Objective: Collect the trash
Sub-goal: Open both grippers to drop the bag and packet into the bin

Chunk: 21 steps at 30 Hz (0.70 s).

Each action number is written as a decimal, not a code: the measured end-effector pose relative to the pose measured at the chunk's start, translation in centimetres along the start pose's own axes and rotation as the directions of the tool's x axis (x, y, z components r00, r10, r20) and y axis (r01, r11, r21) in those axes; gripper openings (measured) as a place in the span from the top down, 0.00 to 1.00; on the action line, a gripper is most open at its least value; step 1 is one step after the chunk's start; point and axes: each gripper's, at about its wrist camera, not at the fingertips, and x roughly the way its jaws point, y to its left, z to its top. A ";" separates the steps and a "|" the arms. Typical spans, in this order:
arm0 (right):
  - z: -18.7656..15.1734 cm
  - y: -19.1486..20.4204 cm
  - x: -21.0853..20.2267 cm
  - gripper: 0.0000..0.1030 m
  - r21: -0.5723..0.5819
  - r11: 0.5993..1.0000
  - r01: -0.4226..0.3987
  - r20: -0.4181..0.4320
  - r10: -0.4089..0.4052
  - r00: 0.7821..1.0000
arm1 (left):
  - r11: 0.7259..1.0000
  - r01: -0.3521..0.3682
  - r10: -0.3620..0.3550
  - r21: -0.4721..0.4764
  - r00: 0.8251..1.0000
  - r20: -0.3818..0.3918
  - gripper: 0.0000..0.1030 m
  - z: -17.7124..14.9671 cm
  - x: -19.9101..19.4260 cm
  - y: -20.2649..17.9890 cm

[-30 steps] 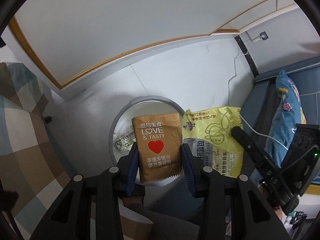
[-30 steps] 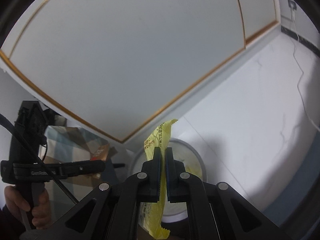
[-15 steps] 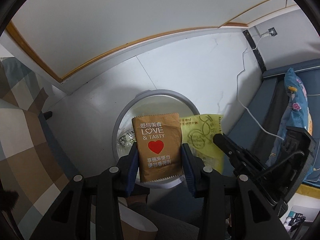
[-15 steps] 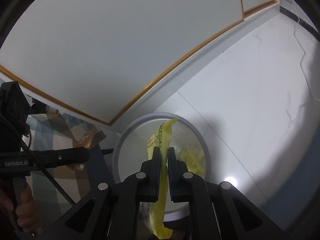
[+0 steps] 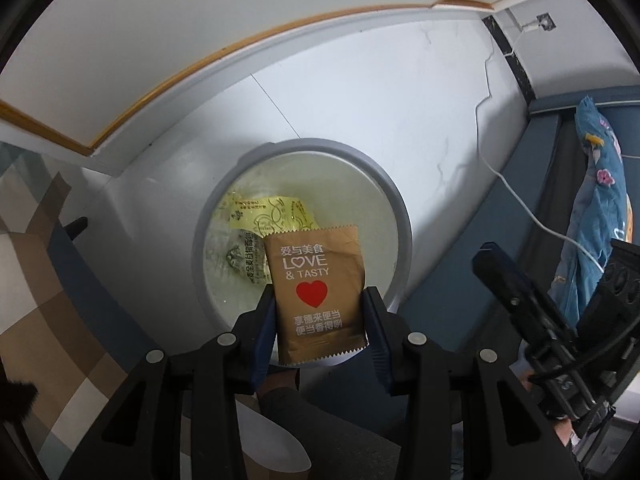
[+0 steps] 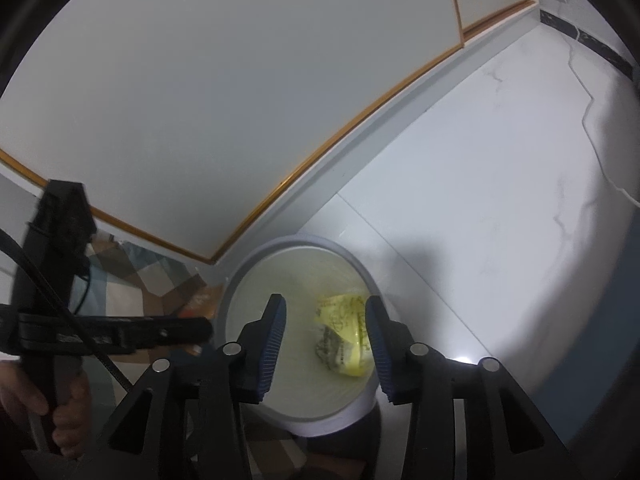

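Note:
My left gripper (image 5: 320,320) is shut on a brown snack packet (image 5: 316,288) with a red heart, held upright over the near rim of a round grey trash bin (image 5: 400,216). A yellow wrapper (image 5: 266,216) lies inside the bin. In the right wrist view my right gripper (image 6: 325,330) is open and empty above the same bin (image 6: 240,276), with the yellow wrapper (image 6: 346,332) lying on the bin's bottom between the fingers. The left gripper (image 6: 120,330) shows at the left of that view.
The bin stands on a white marble-look floor (image 5: 380,120) by a white cabinet with a gold trim (image 6: 320,152). A patchwork rug (image 5: 44,280) lies to the left. A blue couch with a floral cushion (image 5: 600,184) and a white cable (image 5: 520,200) are at the right.
My right gripper opened and the yellow wrapper dropped into the bin. Both grippers moved closer over the bin. The left gripper still holds the brown packet.

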 end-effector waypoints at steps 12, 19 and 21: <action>0.3 -0.5 -1.5 0.58 0.025 1.000 -0.010 0.023 0.010 1.000 | 0.999 -0.035 0.034 -0.013 0.997 -0.069 0.39 0.0 1.2 0.8; 0.3 -0.2 -2.1 0.58 0.020 1.000 -0.017 0.033 0.016 0.999 | 0.996 -0.086 0.086 0.008 0.996 -0.022 0.33 -0.3 -0.1 0.4; 0.2 -0.1 -2.1 0.58 0.018 1.000 -0.018 0.032 0.018 0.999 | 0.994 -0.102 0.102 0.024 0.995 0.017 0.33 -0.6 -1.0 0.1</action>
